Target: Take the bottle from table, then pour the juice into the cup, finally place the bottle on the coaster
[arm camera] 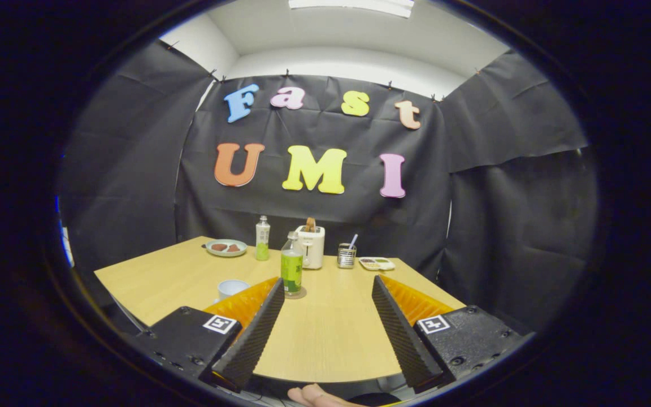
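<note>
Gaping wide, gripper (328, 285) apparently touching nothing.

Wooden table (331, 333); black cloth walls (314, 209) beyond; white ceiling (348, 39), apparently a light panel (354, 5).

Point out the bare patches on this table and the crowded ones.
Bare wood runs between the open hand-held gripper fingers up to the toaster. Another patch lies left of the cup, before the plate. The back edge is crowded: plate, far bottle, toaster, wire holder, tray. Near bottle stands just ahead of one finger.
</note>
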Available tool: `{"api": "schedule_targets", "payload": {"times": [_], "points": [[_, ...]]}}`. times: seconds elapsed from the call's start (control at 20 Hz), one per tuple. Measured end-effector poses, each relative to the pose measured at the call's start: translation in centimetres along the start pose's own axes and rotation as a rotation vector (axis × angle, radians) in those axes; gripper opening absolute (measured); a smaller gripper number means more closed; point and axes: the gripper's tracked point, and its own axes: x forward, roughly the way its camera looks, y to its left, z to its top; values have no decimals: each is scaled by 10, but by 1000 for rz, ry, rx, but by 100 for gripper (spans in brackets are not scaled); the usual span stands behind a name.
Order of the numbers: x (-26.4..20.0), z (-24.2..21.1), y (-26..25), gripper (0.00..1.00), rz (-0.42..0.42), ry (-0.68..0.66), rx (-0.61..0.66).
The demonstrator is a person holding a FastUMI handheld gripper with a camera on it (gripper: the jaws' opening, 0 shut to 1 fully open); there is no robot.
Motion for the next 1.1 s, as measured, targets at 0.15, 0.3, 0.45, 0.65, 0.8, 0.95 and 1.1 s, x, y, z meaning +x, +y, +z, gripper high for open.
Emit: {"api": "schedule_targets", "payload": {"times": [0.15,0.3,0.45,0.65,0.8,0.95,1.1], "points": [[-3,2,-3,100,3,-11,-1],[-4,0,-1,100,13,-8,-13],[-3,-3,-1,100,17,-2,-20],[-2,-7,-4,100,6,4,-21],[-2,-9,-5,100,5,6,-20],[-3,-10,-4,100,7,5,-27],[-3,-11,-3,100,11,5,-26]]}}
